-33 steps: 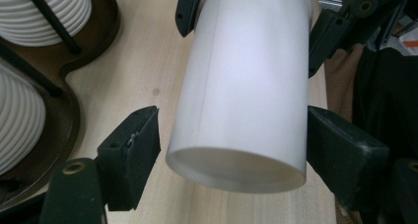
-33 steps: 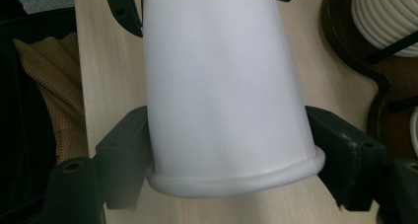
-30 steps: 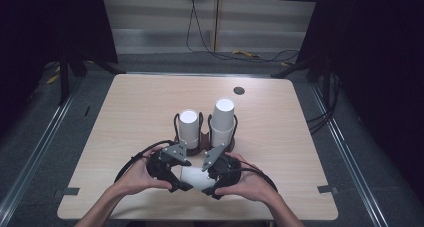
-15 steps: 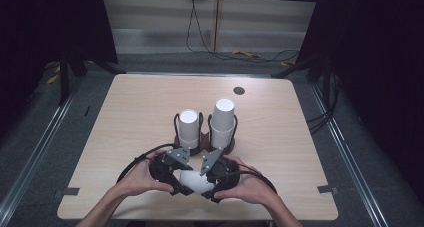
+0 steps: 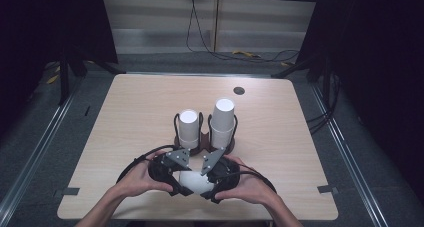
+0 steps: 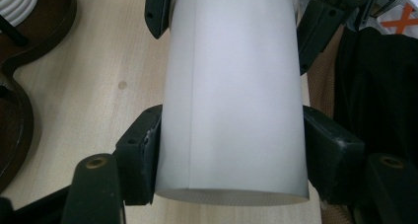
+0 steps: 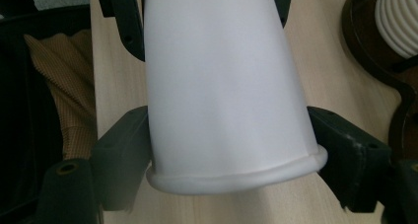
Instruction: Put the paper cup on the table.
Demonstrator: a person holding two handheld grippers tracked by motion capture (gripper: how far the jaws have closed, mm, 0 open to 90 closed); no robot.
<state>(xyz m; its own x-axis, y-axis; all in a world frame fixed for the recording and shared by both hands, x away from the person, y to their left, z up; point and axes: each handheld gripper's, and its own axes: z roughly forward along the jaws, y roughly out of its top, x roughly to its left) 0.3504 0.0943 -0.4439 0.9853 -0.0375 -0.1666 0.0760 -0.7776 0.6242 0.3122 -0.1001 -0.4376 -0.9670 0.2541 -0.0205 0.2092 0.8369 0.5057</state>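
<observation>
A white paper cup (image 5: 193,183) lies on its side just above the table near the front edge, held between both grippers. My left gripper (image 5: 179,183) is shut on the cup (image 6: 231,95) near its flat base, one jaw on each side. My right gripper (image 5: 208,186) is shut on the same cup (image 7: 222,86) just behind its rolled rim. In each gripper view the other gripper's jaws clamp the far end of the cup. A person's hands hold both grippers.
A dark wire cup holder (image 5: 202,145) stands at the table's middle, just behind the grippers, with a shorter stack of white cups (image 5: 189,128) on its left and a taller stack (image 5: 223,120) on its right. A small black disc (image 5: 239,91) is set near the wooden table's (image 5: 130,112) far edge.
Both grippers and the cup between them have drifted slightly toward the front edge of the table. The holder and its stacks have not moved.
</observation>
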